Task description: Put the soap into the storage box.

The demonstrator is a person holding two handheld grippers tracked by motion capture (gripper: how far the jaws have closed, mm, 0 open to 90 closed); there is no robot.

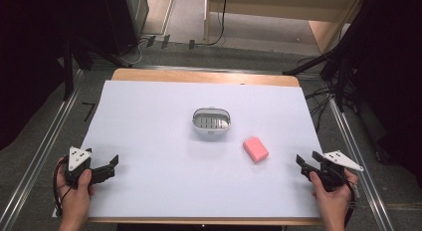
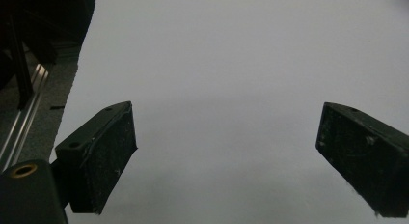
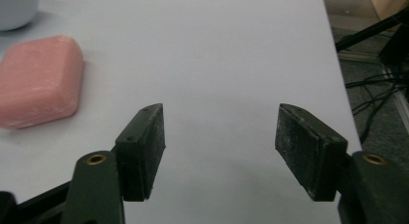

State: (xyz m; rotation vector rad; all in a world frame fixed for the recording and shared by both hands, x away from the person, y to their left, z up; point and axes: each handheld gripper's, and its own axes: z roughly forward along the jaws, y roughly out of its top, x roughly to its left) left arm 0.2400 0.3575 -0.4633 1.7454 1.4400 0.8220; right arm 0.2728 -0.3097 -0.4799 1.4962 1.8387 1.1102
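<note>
**Both grippers empty at the near corners, soap off to the right of centre**

My left gripper (image 1: 110, 167) sits at the near left corner of the table (image 1: 199, 76), low over the white sheet (image 1: 149, 141). From its own camera, my left gripper (image 2: 226, 151) has its jaws spread wide, with bare sheet between them. It holds nothing and touches nothing that I can make out.

Near mid-table stands the small white oval dish (image 1: 212, 121), with a slotted insert inside. It is well apart from both grippers. In the right gripper view the dish (image 3: 17, 9) is cut off at the top left corner; just a rounded pale edge shows.

The pink soap bar (image 1: 256, 149) lies flat on the sheet, near the dish on its near right side, not touching it. It is between the dish and my right gripper (image 1: 300, 164), nearer the right one but still clear of it. From the right gripper's camera the soap (image 3: 41, 79) lies ahead and to the left of the jaws, outside the gap, its left end cut by the picture's edge.

My right gripper (image 3: 221, 132) has its jaws parted, less wide than the left pair. Only the sheet shows between the pads, so it grips nothing.

Hard to make out: whether either gripper rests on the sheet or hovers just above it. The surroundings of the table are dark.
</note>
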